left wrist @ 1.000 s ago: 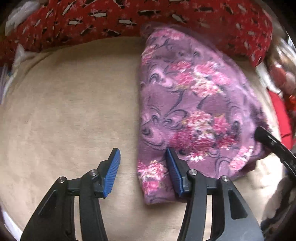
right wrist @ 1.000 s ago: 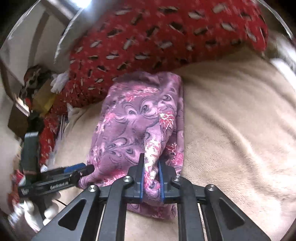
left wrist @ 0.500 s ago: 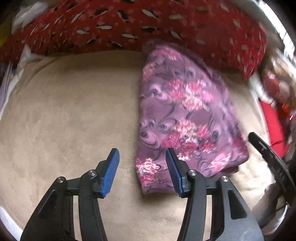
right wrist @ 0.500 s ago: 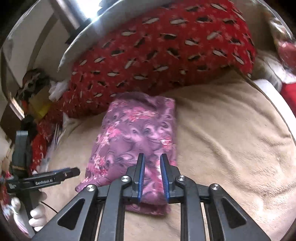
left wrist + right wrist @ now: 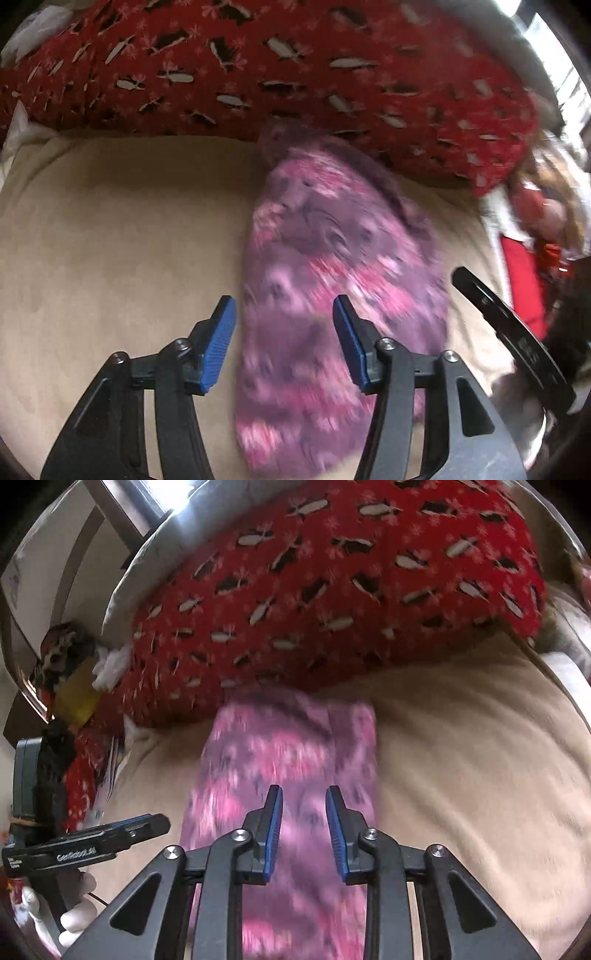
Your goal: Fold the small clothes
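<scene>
Left tool (image 5: 282,343): jaws wide open, gripping nothing, positioned above the near end of the purple floral garment (image 5: 332,295). Right tool (image 5: 303,829): jaws parted, gripping nothing, above the same garment (image 5: 288,760). The garment lies folded in a long strip on the beige blanket (image 5: 110,229) of the bed. Its far end touches the red patterned pillow (image 5: 332,590) along the bed's far edge. Garment detail is motion-blurred.
</scene>
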Demonstrator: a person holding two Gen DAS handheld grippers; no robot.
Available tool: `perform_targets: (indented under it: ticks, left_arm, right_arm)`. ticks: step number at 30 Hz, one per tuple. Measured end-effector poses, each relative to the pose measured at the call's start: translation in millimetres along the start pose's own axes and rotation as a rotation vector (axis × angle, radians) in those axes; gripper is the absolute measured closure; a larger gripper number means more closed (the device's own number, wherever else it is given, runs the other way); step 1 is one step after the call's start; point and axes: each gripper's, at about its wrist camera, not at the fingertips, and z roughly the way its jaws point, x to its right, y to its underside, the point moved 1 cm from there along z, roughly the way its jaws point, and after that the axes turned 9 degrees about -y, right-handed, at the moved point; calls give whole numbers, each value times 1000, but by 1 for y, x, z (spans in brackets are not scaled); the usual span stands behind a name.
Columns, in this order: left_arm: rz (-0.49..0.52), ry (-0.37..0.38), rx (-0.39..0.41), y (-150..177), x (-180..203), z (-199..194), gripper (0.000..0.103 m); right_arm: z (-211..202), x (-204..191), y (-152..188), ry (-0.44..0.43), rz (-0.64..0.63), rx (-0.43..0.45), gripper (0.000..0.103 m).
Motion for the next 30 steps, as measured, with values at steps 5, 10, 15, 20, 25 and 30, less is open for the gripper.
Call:
perform_targets:
  ticks: [5,10,15,20,25,30]
  left_arm:
    - [-8,-47,-95,-1,-8,43,43]
    - [-178,149,-92,-29,-37,36,44]
    - [-195,204,-149,-46,-28,61,44]
    - [-199,146,-142,-48,-24,94,32]
    - [-164,114,-118,-46,-20,84,32]
    - [-107,133,-76,-18,-26,45,33]
  right_arm:
    - [49,18,17,78,-72,-156,75]
    - [35,43,-26,-5,126,-69,58]
    - [72,73,-36,-15,320,-140,46]
    - [69,67,-44,33,202,-61,94]
    - [72,74,-42,91,181,-106,92]
    - [21,35,-28,-22,67,-43,86]
